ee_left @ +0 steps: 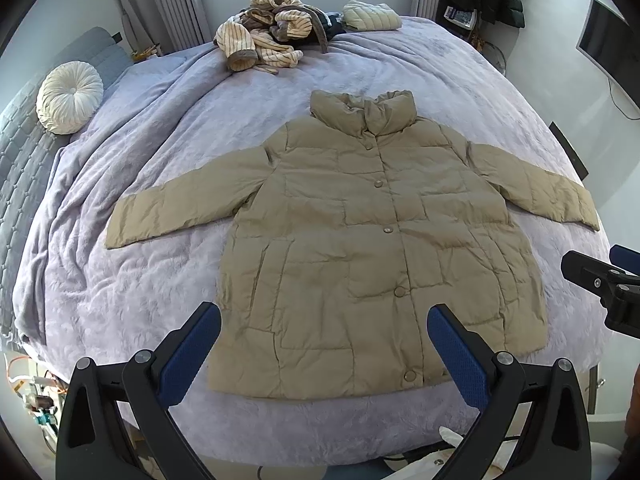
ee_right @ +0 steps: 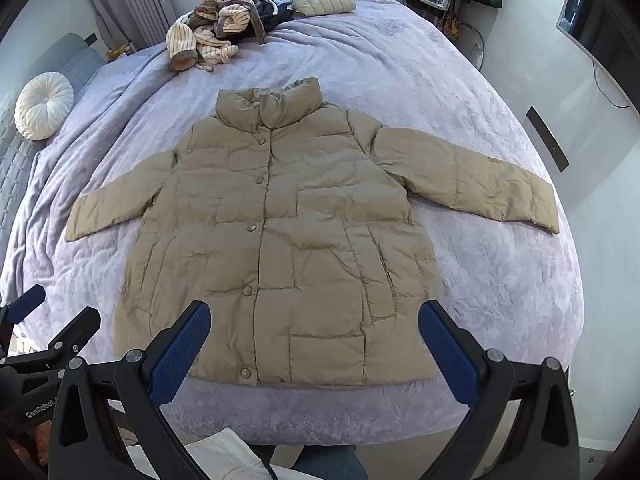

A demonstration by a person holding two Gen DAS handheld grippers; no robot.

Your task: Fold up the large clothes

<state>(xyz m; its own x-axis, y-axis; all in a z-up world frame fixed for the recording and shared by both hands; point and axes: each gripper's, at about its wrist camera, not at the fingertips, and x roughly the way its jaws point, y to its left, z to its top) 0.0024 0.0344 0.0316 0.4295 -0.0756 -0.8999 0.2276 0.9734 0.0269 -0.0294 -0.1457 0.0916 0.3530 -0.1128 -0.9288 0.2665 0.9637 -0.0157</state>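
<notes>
I see the jacket point(ee_left: 372, 248) spread flat on the bed point(ee_left: 120, 280), buttoned, sleeves out; no fold made yet; my left gripper point(ee_left: 324, 354) and right gripper point(ee_right: 314, 350) hover over its hem, jaws wide apart, empty.

I read only "GenRobot" in white letters on the black body of my left gripper point(ee_right: 24, 316), right wrist view.

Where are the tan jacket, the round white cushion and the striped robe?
tan jacket point(ee_left: 360, 240), left wrist view, chest panel.
round white cushion point(ee_left: 70, 97), left wrist view, centre.
striped robe point(ee_right: 208, 36), right wrist view, crumpled middle.
</notes>
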